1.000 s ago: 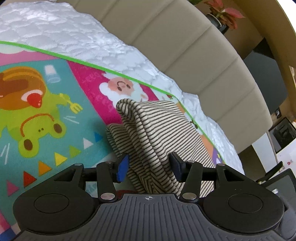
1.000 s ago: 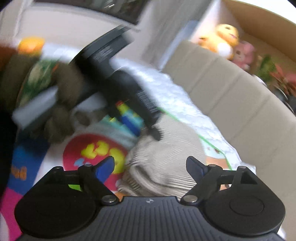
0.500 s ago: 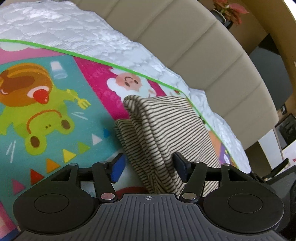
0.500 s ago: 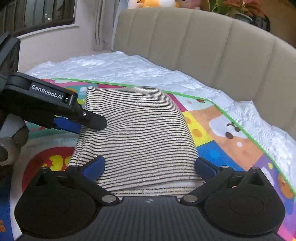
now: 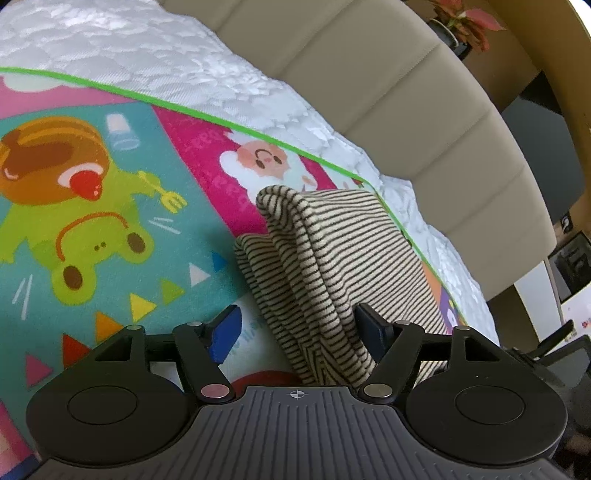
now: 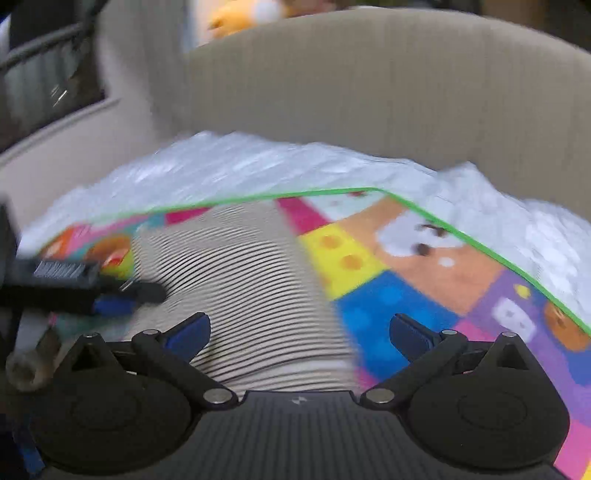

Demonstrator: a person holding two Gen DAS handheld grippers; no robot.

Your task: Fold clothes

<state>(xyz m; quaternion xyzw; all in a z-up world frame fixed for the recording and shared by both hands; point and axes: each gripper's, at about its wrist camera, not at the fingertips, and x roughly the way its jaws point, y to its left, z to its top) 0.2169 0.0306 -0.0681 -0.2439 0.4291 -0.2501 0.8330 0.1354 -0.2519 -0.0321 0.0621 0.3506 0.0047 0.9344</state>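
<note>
A folded cream garment with thin dark stripes [image 5: 332,258] lies on a colourful play mat [image 5: 110,229]. My left gripper [image 5: 299,332] straddles the near edge of the folded stack, and its jaws are opening. The stripes lie against the right pad [image 5: 373,326], while the left pad [image 5: 225,336] stands clear of the cloth. In the blurred right wrist view the same garment [image 6: 240,280] sits left of centre. My right gripper [image 6: 299,332] is wide open over the garment's right edge and grips nothing. The left gripper [image 6: 96,295] shows there at the garment's left side.
The mat has a green border [image 5: 229,125] and lies on a white quilted mattress [image 5: 184,62]. A beige padded headboard [image 5: 424,122] runs behind it. A potted plant with red leaves [image 5: 465,26] stands past the headboard. Soft toys [image 6: 236,18] sit above it, blurred.
The left jaws have spread and the left pad has come off the striped fold. The right gripper has rolled level and swung right, so the garment now sits left in its view.
</note>
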